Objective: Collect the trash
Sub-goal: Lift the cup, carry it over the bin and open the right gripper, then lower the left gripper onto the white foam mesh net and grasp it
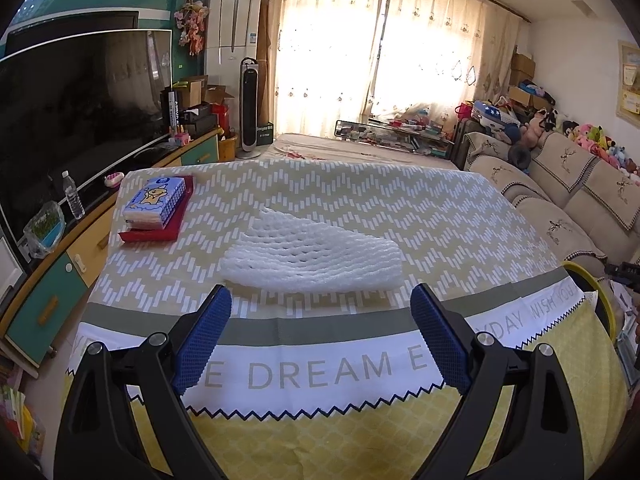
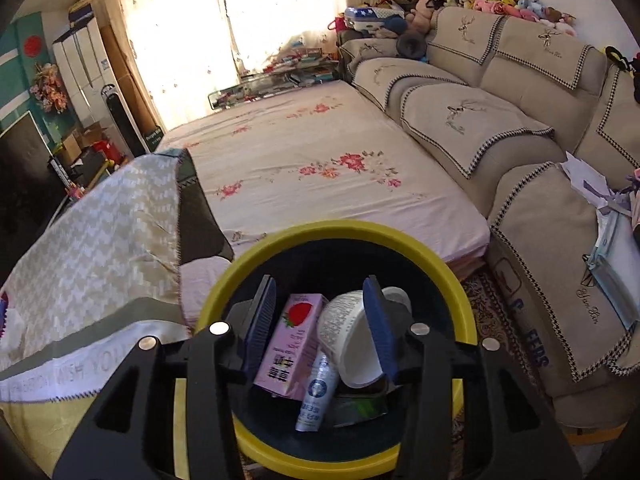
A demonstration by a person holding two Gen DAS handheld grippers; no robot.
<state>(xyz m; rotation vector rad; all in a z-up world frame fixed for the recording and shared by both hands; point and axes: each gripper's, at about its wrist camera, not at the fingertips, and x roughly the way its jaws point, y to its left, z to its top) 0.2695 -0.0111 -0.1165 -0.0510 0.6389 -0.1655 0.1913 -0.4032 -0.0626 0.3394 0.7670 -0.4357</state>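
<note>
Left wrist view: white foam net (image 1: 312,262), soft and honeycombed, lies on the zigzag tablecloth (image 1: 360,200) at 12 o'clock from the left gripper (image 1: 320,332), wide open and empty. The right gripper (image 2: 320,328), open, empty, hovers over a yellow-rimmed bin (image 2: 452,276) holding a pink carton (image 2: 292,344).

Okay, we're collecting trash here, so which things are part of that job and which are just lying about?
Part of the job:
foam net on the table
yellow bin
pink carton, white cup and small bottle, already in the bin

Just lying about:
tissue pack on a red tray
water bottle
sofa
</note>
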